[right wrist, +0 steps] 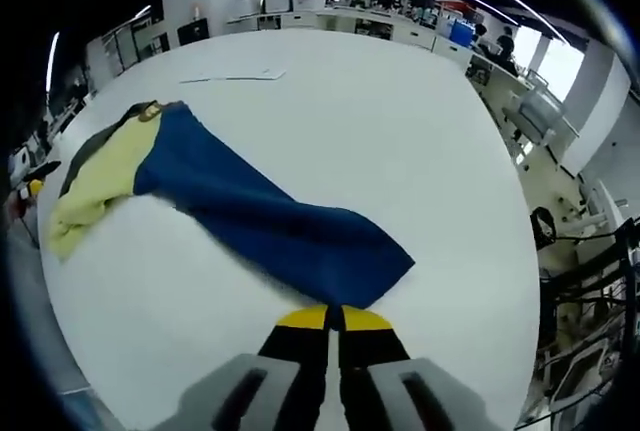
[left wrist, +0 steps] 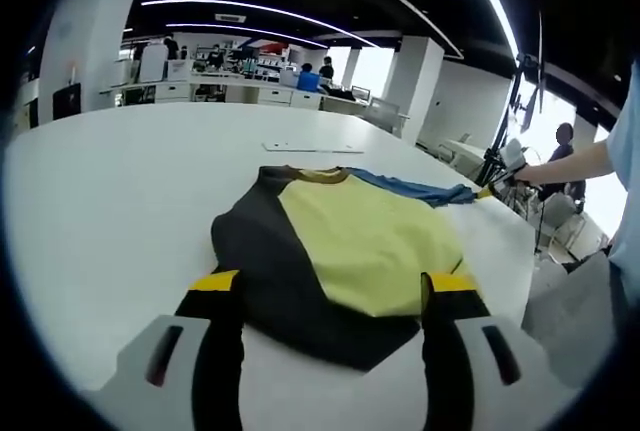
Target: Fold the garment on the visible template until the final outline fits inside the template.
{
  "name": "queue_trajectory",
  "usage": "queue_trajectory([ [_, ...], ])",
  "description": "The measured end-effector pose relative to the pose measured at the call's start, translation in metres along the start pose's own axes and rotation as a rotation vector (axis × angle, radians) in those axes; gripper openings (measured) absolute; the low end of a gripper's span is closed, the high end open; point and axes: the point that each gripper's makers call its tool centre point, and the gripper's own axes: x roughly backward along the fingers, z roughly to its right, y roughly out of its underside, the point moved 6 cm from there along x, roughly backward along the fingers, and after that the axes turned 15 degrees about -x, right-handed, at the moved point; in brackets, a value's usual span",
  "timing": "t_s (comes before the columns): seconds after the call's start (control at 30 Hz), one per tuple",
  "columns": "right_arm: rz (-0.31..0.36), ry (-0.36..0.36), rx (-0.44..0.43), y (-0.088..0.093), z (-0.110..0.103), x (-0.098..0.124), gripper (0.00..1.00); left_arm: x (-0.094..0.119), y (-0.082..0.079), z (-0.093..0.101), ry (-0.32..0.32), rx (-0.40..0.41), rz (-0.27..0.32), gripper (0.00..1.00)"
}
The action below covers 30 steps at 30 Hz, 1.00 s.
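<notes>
Right hand-held gripper [right wrist: 334, 319] looks clenched on my feed: its two yellow-tipped jaws are pressed together at the near edge of the blue sleeve [right wrist: 270, 219], pinching the cuff end, as far as I can see. From the left gripper view I see that same hand-held gripper far off at the right, held by a person's hand [left wrist: 522, 175], with the blue sleeve [left wrist: 410, 188] stretched out toward it. Left hand-held gripper [left wrist: 332, 286] is released, its jaws spread wide apart, hanging over the near hem of the garment [left wrist: 340, 251] with nothing between them.

I see the garment lying flat on the white tabletop [left wrist: 120, 181], near its middle: a yellow body panel, a dark grey sleeve and side on the left, a brownish collar at the far end. In the right gripper view the garment [right wrist: 105, 176] sits to the left, the blue sleeve running diagonally from it toward me.

A thin flat white sheet [left wrist: 312, 147] lies on the tabletop just beyond the collar. Beyond the tabletop I see office desks, white pillars, and ceiling light strips.
</notes>
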Motion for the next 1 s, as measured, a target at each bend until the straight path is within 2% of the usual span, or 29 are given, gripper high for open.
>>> queue_trajectory([
  [0.33, -0.012, 0.009, -0.015, 0.011, -0.003, 0.008, 0.00, 0.000, 0.001, 0.002, 0.001, 0.005, 0.003, 0.69],
  [0.6, -0.031, 0.007, -0.022, 0.020, -0.002, 0.006, 0.00, 0.001, 0.002, 0.002, 0.000, 0.007, 0.001, 0.69],
  [0.93, -0.063, 0.002, -0.017, 0.023, 0.003, 0.001, 0.00, 0.003, 0.003, 0.001, -0.005, 0.013, -0.004, 0.69],
  [1.0, -0.050, -0.061, -0.025, 0.022, -0.003, 0.001, 0.13, 0.003, 0.003, 0.002, -0.004, 0.013, -0.003, 0.69],
])
